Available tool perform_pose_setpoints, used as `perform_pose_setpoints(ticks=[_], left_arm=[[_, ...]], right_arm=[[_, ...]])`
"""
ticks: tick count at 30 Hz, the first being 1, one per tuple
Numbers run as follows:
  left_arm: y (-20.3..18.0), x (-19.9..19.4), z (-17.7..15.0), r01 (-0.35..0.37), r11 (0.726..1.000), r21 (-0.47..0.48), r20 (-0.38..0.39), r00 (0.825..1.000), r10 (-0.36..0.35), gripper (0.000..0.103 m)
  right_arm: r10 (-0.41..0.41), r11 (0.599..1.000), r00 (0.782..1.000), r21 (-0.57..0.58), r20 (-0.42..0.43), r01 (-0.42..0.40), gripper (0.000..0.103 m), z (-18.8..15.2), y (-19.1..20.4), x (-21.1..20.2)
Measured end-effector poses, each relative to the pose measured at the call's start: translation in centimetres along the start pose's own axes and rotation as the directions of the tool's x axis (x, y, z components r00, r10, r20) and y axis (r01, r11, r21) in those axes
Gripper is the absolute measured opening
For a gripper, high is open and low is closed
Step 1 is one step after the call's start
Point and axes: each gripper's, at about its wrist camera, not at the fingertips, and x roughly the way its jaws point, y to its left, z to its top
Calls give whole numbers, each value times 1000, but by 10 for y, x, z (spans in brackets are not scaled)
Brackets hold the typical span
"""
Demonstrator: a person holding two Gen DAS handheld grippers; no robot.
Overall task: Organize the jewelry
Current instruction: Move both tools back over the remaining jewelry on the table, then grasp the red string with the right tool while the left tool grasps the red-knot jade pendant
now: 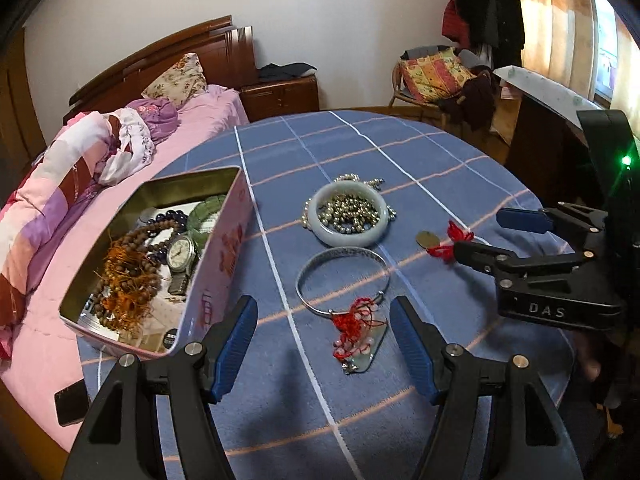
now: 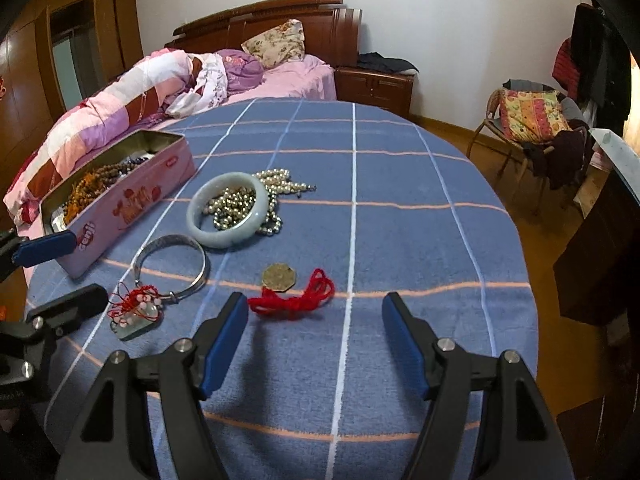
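Covering the table: a blue checked cloth (image 2: 400, 184) with white and peach lines, spread over a rounded tabletop.
Room: a bed (image 2: 280, 76) with pink sheets, a patchwork quilt and a floral pillow lies beyond the table, against a dark wooden headboard; a wooden nightstand (image 2: 374, 84) stands beside it, and a chair (image 2: 528, 120) piled with a patterned cushion and clothes sits near the curtained window.
Tin: a pink rectangular tin (image 1: 160, 264), lid off, sits at the table's left edge; inside are wooden bead strings, dark beads, a green piece and a wristwatch (image 1: 181, 254).
Jade bangle: a pale bangle (image 2: 229, 210) lies on the cloth near the tin, resting on a heap of pearl-coloured beads (image 2: 276, 188).
Silver bangle: a thin metal ring (image 1: 343, 282) lies just in front of the jade one, touching a red-corded pendant (image 1: 360, 340).
Coin and cord: a brass-coloured coin (image 2: 279, 277) with a red cord (image 2: 296, 300) lies apart from the bangles.
Left claw: the left gripper (image 1: 324, 336) is spread wide with nothing pinched; the red-corded pendant appears between its blue pads, untouched.
Right claw: the right gripper (image 2: 314, 336) is likewise spread and empty, hanging just short of the red cord and coin.
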Motion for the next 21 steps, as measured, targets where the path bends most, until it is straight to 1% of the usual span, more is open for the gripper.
perform_pose_setpoints(ticks=[4, 6, 8, 10, 11, 12, 14, 17, 21], left_arm=[[3, 6, -5, 21, 999, -27, -33, 999, -22, 69], [4, 10, -7, 31, 999, -39, -49, 998, -33, 69], [4, 11, -8, 39, 998, -50, -55, 998, -41, 69], [6, 12, -9, 46, 997, -59, -62, 997, -49, 69], [6, 13, -10, 49, 997, -63, -66, 996, -53, 69], [6, 13, -10, 49, 997, -67, -68, 996, -54, 69], [7, 13, -10, 50, 996, -71, -68, 996, -54, 69], [7, 11, -10, 47, 997, -67, -66, 997, -51, 69], [1, 9, -11, 67, 997, -40, -68, 995, -70, 69]], right_arm=[[-16, 1000, 1000, -11, -23, 16, 72, 2, 2, 7], [-12, 1000, 999, -19, -33, 12, 72, 4, 5, 11], [-15, 999, 998, -37, -65, 13, 71, 5, 9, 21], [-4, 999, 997, -49, -82, 0, 52, 5, 9, 24], [11, 999, 997, -49, -80, -15, 34, 5, 9, 23], [21, 999, 997, -45, -78, -25, 22, 3, 8, 21], [30, 998, 997, -52, -78, -34, 13, -1, 9, 17], [64, 995, 995, -66, -83, -69, 11, -10, 14, 8], [80, 993, 993, -82, -89, -88, 10, -17, 22, -2]])
